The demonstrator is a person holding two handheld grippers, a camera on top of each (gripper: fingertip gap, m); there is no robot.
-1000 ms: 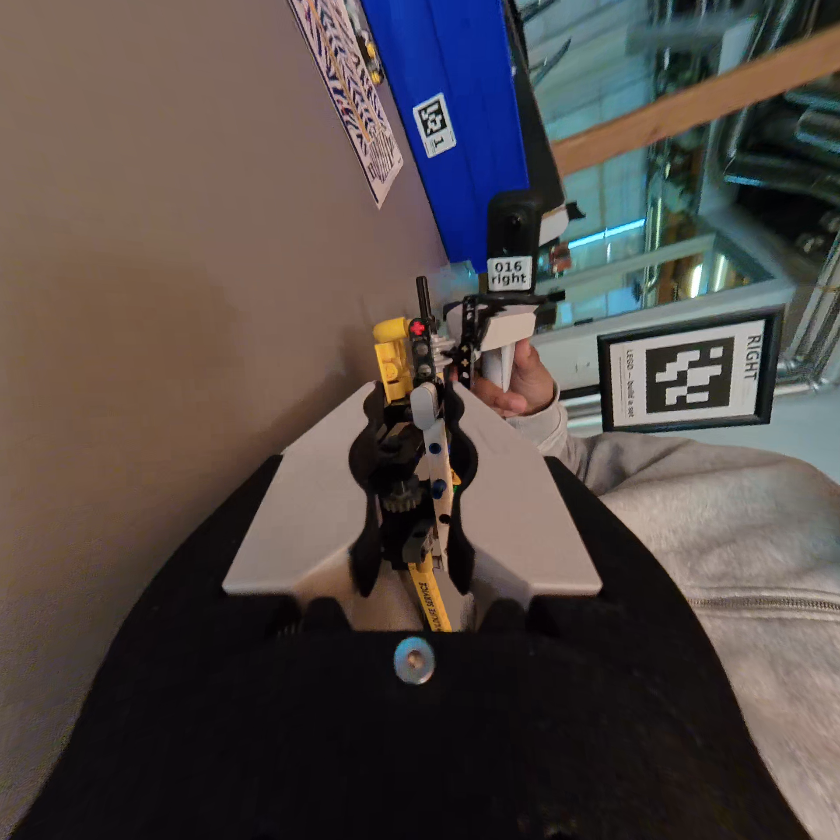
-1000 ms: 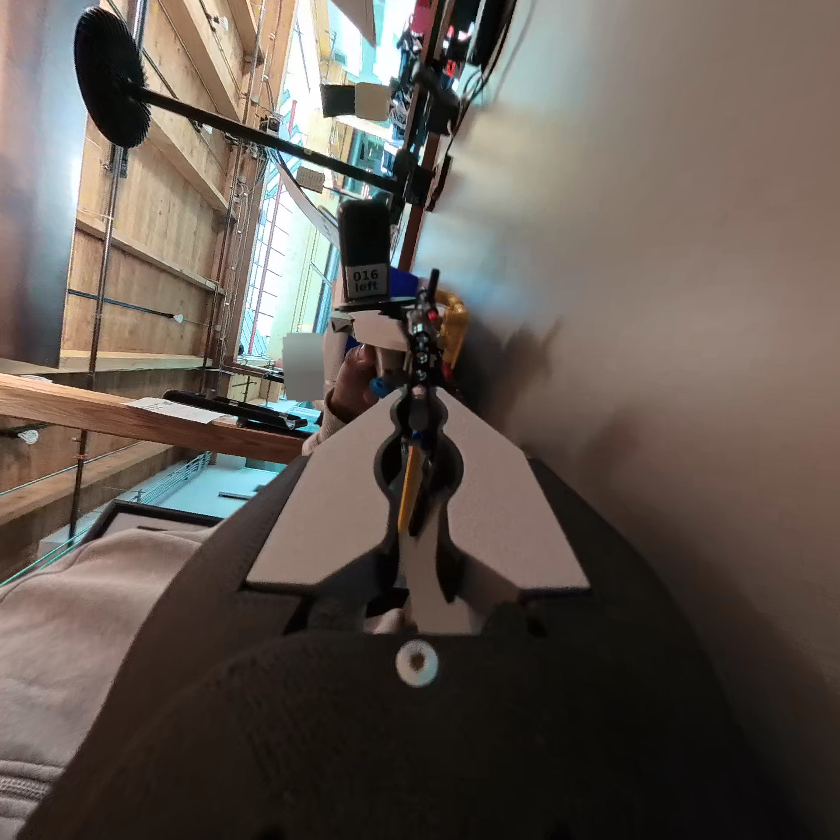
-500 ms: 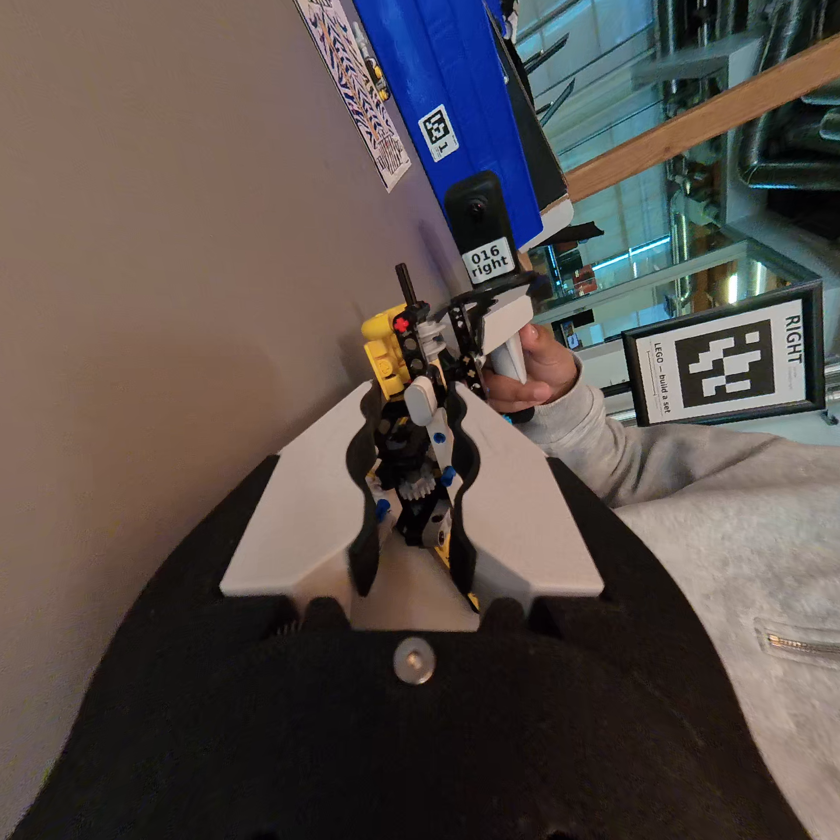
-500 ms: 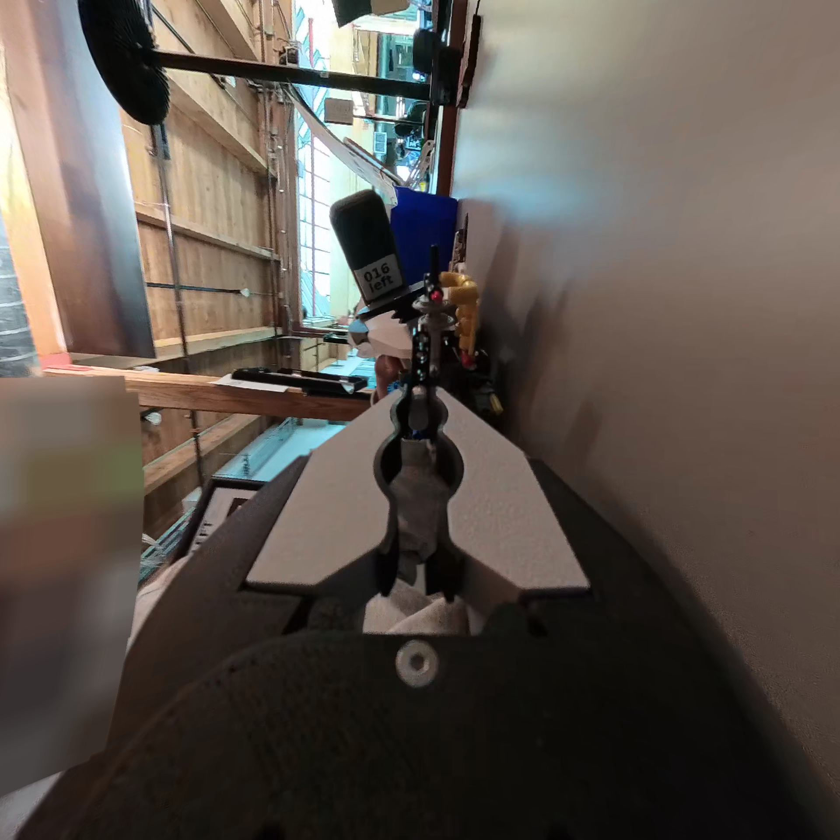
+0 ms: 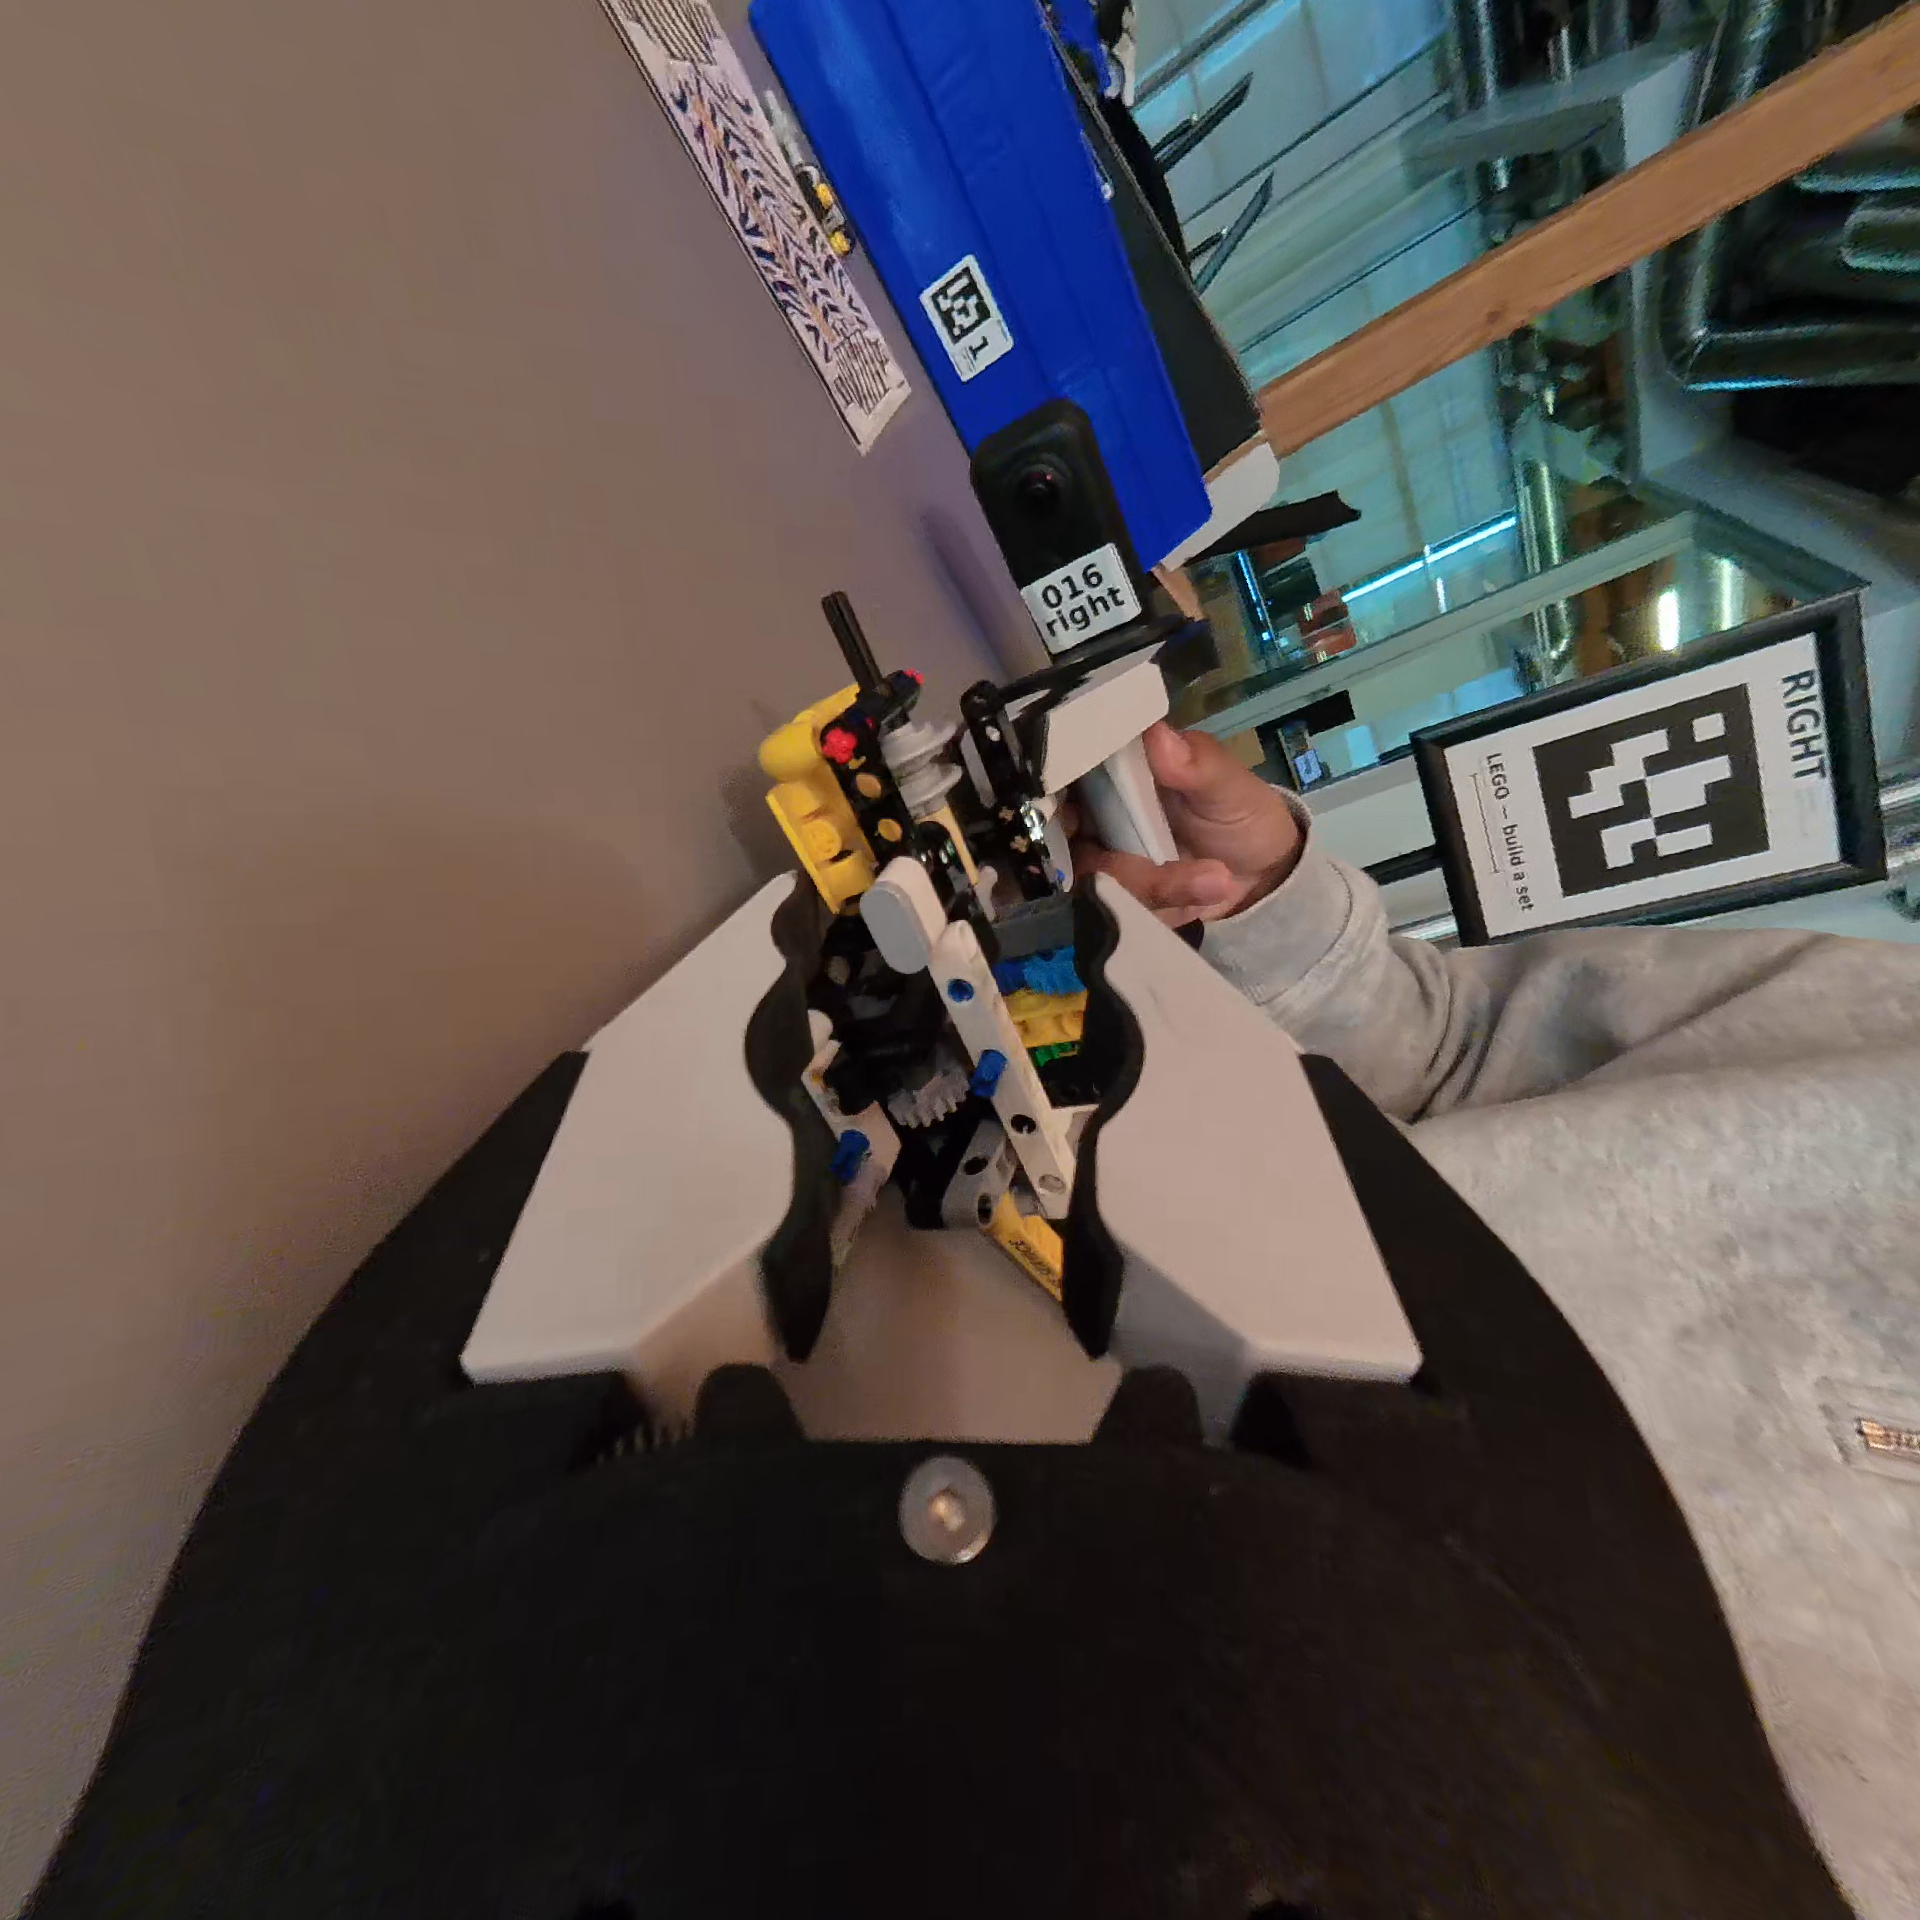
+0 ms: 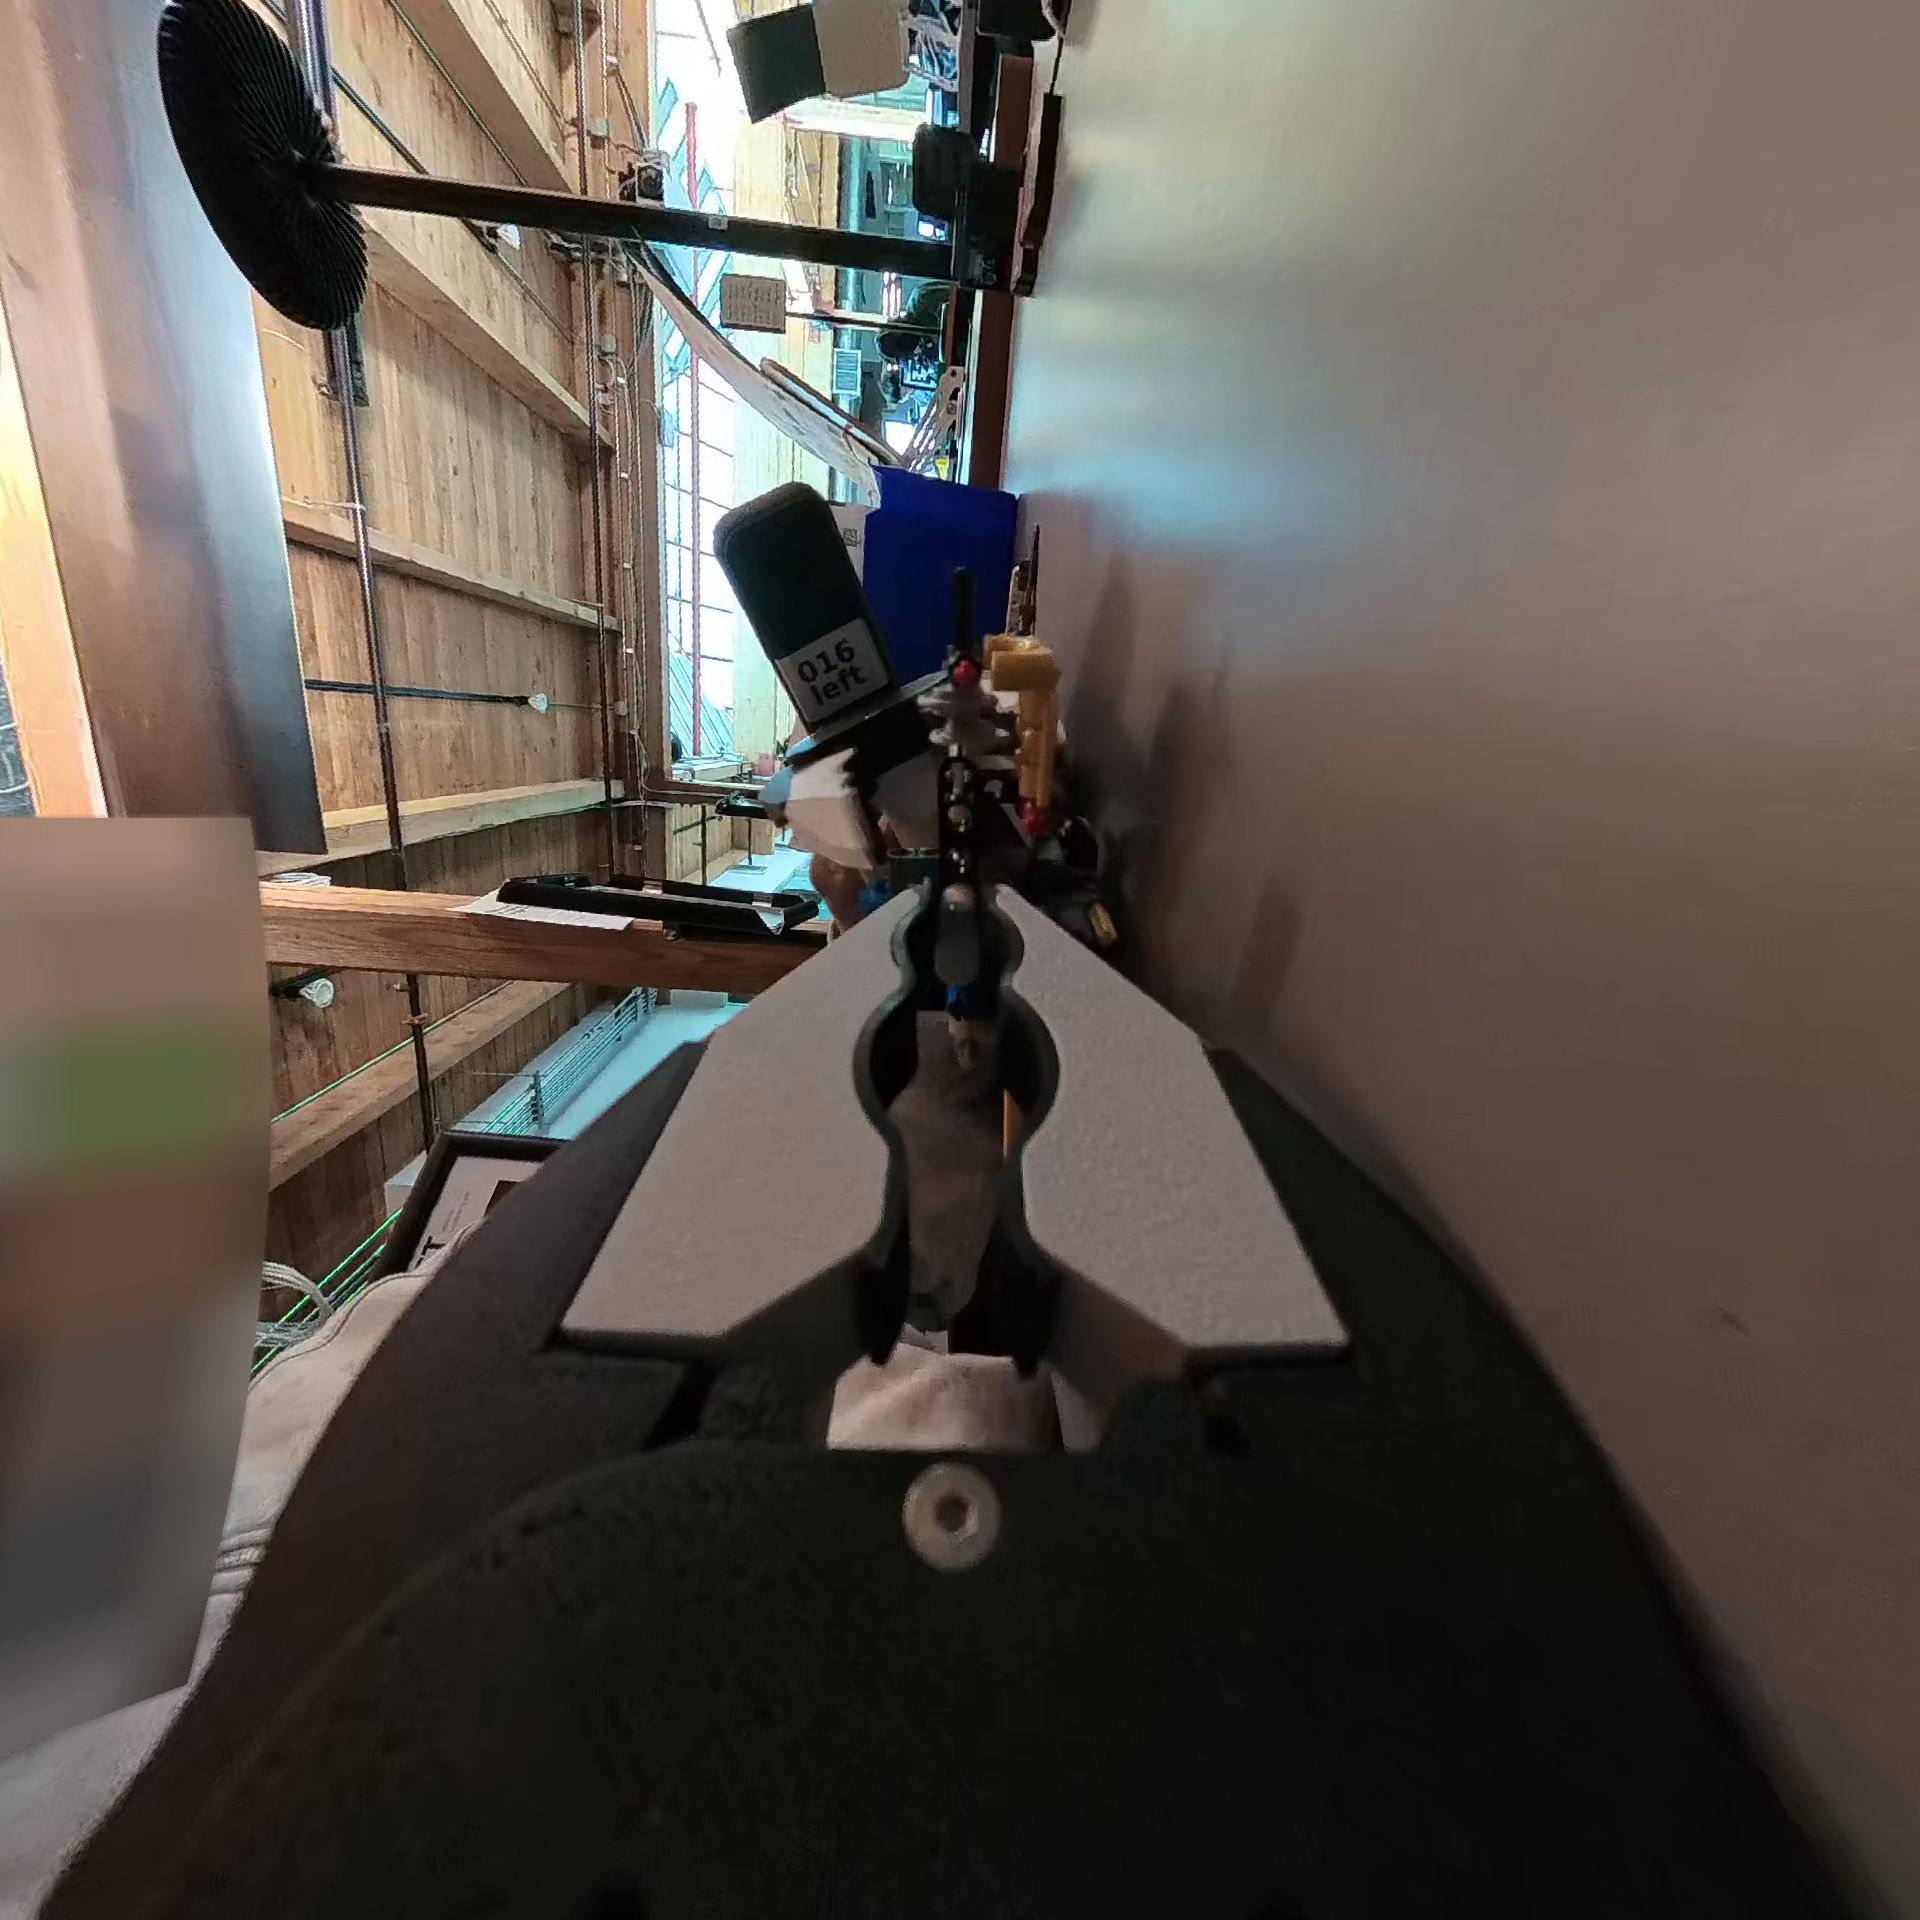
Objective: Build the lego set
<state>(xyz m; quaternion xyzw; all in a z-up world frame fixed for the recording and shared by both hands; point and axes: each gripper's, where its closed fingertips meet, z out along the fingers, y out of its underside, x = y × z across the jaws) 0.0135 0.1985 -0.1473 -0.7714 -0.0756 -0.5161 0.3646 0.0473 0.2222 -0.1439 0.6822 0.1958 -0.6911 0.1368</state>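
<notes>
From the left wrist, the left gripper (image 5: pixel 940 914) has its jaws clamped around the lego model (image 5: pixel 935 977) beside the grey bench (image 5: pixel 364 623); a blue box (image 5: pixel 987 239) and framed sign (image 5: pixel 1652 779) stand beyond. From the right wrist, the right gripper (image 6: pixel 954 904) pinches the model's black beam (image 6: pixel 954 810), the left gripper's camera close behind.

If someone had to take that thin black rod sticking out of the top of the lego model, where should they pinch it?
Probably at the bare free tip of the black rod, coming from beyond the model's far end, along the rod's length. Only that short stretch stands clear; lower down it disappears among the yellow block and beams. The left gripper already clamps the lego model, so it should hold steady.
</notes>
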